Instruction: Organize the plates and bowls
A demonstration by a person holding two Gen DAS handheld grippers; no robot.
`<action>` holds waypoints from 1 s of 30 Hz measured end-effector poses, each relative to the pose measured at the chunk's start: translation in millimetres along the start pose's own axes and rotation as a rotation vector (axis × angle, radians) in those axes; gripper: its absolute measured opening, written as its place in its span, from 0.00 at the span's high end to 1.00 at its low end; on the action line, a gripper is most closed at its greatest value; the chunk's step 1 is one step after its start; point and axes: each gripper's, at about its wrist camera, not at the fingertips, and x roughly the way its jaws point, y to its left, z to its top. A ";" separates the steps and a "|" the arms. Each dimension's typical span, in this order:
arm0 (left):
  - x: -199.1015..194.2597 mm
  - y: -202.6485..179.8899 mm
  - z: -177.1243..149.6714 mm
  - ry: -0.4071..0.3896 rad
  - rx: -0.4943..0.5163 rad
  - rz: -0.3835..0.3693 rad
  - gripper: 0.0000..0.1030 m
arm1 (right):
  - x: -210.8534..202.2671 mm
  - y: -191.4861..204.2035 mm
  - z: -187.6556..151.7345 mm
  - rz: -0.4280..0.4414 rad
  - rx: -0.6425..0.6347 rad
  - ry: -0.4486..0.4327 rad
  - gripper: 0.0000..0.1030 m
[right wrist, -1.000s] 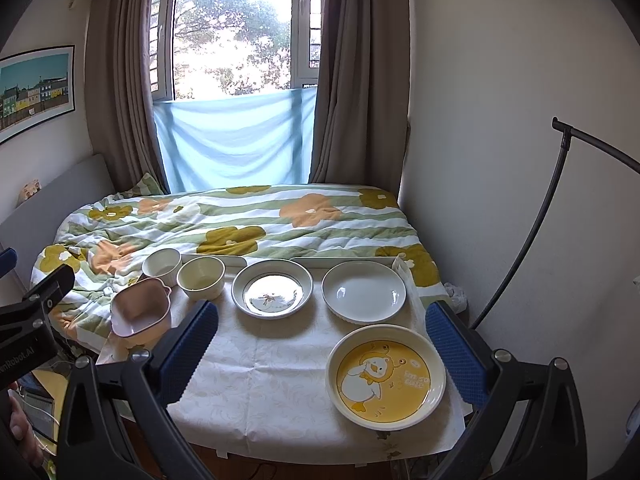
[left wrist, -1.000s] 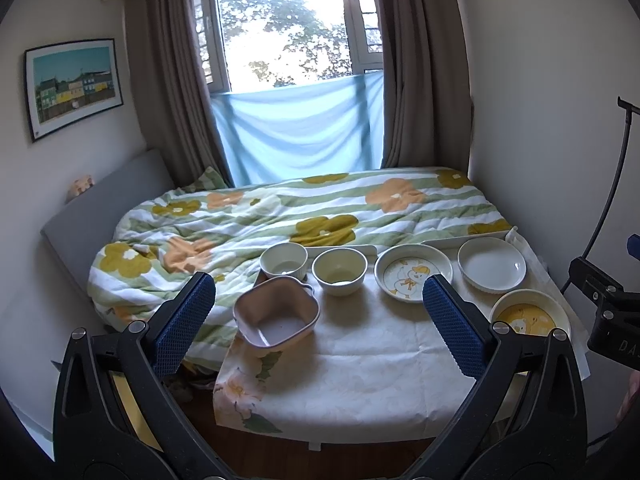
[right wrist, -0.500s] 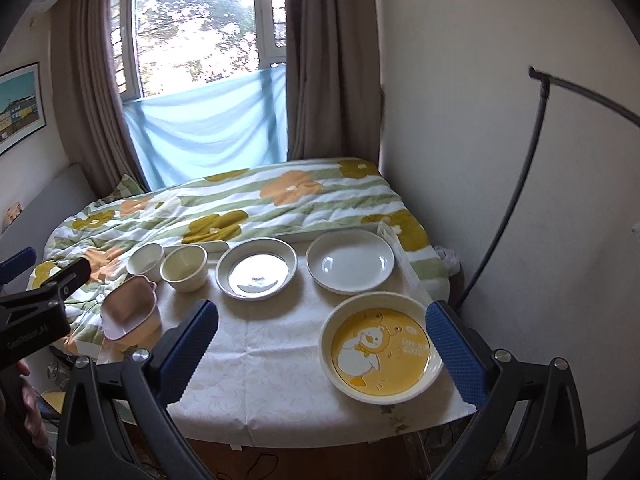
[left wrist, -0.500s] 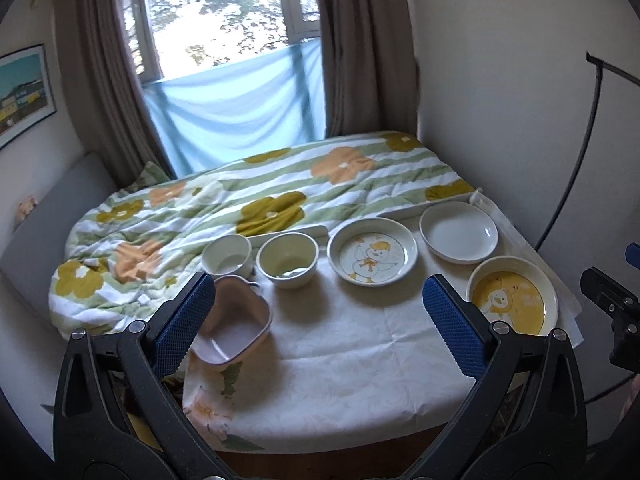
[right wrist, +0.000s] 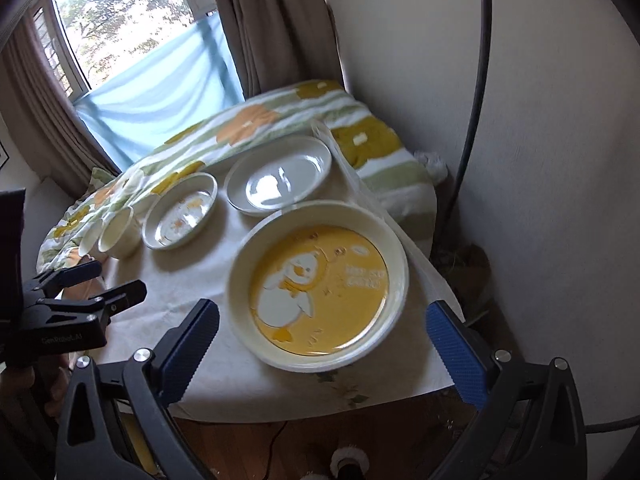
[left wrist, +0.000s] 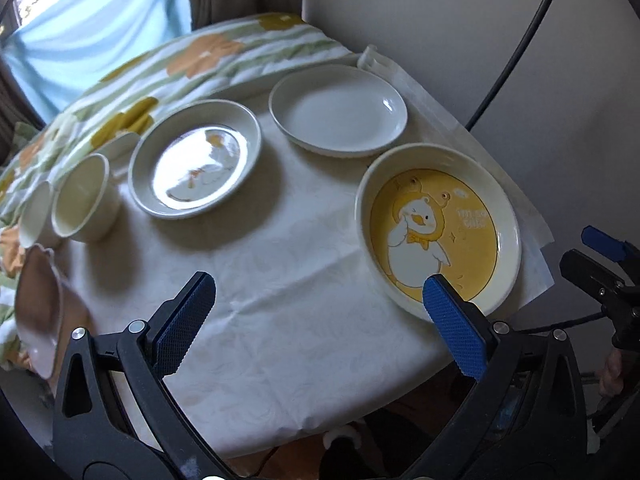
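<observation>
Both tools are held with jaws spread wide and nothing gripped. The yellow duck plate (right wrist: 320,292) is framed just ahead of the right gripper (right wrist: 324,344), presumably as the first pick. The left gripper (left wrist: 320,320) is held above the tablecloth (left wrist: 280,264), the same plate just beside its right finger. The white plate (left wrist: 338,114), the printed dish (left wrist: 196,160) and the cups (left wrist: 82,200) lie farther ahead-left, unstacked.

Your duck plate (right wrist: 320,288) sits at the table's (left wrist: 280,280) near right corner; behind it the plain plate (left wrist: 338,114); bowls (left wrist: 82,200) along the left edge.
</observation>
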 end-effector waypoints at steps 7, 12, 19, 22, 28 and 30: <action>74.5 -14.0 15.8 0.148 0.021 -0.090 0.26 | 58.6 -43.9 4.8 0.110 0.047 0.131 0.30; 105.7 -15.9 22.4 0.212 0.022 -0.138 0.46 | 87.8 -62.6 8.9 0.157 0.069 0.190 0.45; 125.1 -16.0 27.1 0.246 -0.007 -0.184 0.75 | 107.3 -73.3 13.1 0.174 0.068 0.232 0.75; 128.9 -18.8 30.3 0.252 -0.004 -0.199 0.81 | 110.7 -75.2 13.8 0.150 0.070 0.239 0.86; 128.4 -33.5 41.4 0.239 0.059 -0.171 0.82 | 114.3 -76.9 16.7 0.155 0.070 0.250 0.89; 126.1 -38.1 41.4 0.231 0.067 -0.166 0.82 | 114.6 -78.0 17.4 0.160 0.066 0.252 0.89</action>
